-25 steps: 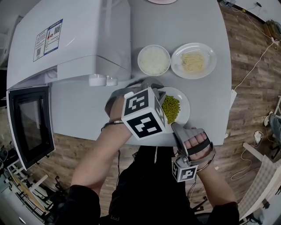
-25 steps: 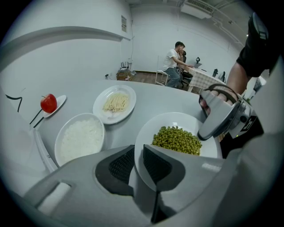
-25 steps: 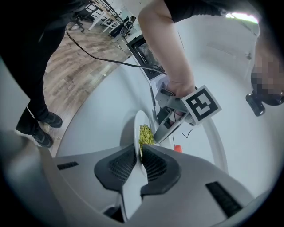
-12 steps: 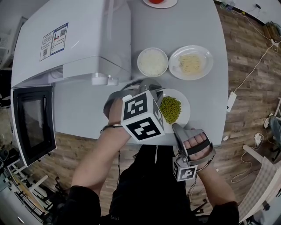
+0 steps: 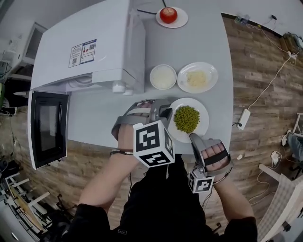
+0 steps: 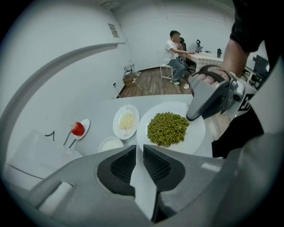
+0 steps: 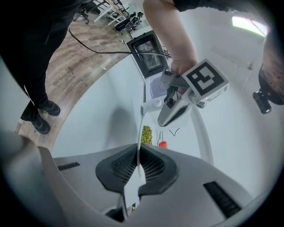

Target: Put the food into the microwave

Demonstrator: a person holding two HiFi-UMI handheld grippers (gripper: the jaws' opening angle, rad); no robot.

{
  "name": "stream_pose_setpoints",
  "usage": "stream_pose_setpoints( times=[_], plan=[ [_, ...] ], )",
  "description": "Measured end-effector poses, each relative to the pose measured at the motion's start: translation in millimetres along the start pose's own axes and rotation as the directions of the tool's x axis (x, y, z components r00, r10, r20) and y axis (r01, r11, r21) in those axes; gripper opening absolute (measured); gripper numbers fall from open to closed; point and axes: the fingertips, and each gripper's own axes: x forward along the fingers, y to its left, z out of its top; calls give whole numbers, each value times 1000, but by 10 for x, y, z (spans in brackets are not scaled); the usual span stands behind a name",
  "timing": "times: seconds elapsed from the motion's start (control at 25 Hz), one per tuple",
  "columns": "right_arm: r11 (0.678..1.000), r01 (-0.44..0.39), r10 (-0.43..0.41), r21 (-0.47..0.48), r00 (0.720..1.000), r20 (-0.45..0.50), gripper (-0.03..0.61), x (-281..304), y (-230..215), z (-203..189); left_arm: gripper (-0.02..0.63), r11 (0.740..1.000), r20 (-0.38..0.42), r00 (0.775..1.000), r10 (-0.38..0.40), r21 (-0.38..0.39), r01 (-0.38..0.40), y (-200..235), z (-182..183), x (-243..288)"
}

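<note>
The left gripper (image 6: 138,153) is clamped tight on the left rim of the white plate (image 5: 201,124) of green peas (image 5: 186,118). The right gripper (image 7: 138,156), whose jaws have just been closing, pinches the rim on the opposite side, so the plate is held between the two. Just beyond the grippers' tips a bowl of rice (image 5: 163,76) and a plate of noodles (image 5: 197,77) stand on the grey table (image 5: 208,38); the microwave (image 5: 90,52) lies left of the left gripper with its door (image 5: 47,127) swung open, and farthest off a tomato (image 5: 168,14) sits on a small plate (image 5: 180,20).
</note>
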Motion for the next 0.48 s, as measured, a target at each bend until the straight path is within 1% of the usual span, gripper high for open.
stream_pose_setpoints(
  times=[0.08,0.16,0.24,0.36,0.48],
  plan=[
    [1000,17,-17,-6,1000,-8,21,-72,-146,-45,55,997,4,998,64,32,-64,5,90,-233],
    [999,30,-30,-12,999,-16,21,-146,-284,-95,55,994,22,995,100,38,-101,-8,197,-463],
    [999,40,-40,-17,999,-23,21,-221,-409,-132,55,992,32,993,116,41,-117,-30,283,-664],
    [998,51,-51,-22,998,-22,21,-340,-574,-149,55,991,22,992,123,44,-124,-94,324,-897],
    [998,64,-64,-20,998,-15,21,-457,-738,-151,55,993,12,993,117,16,-117,-203,317,-1108]
  ],
)
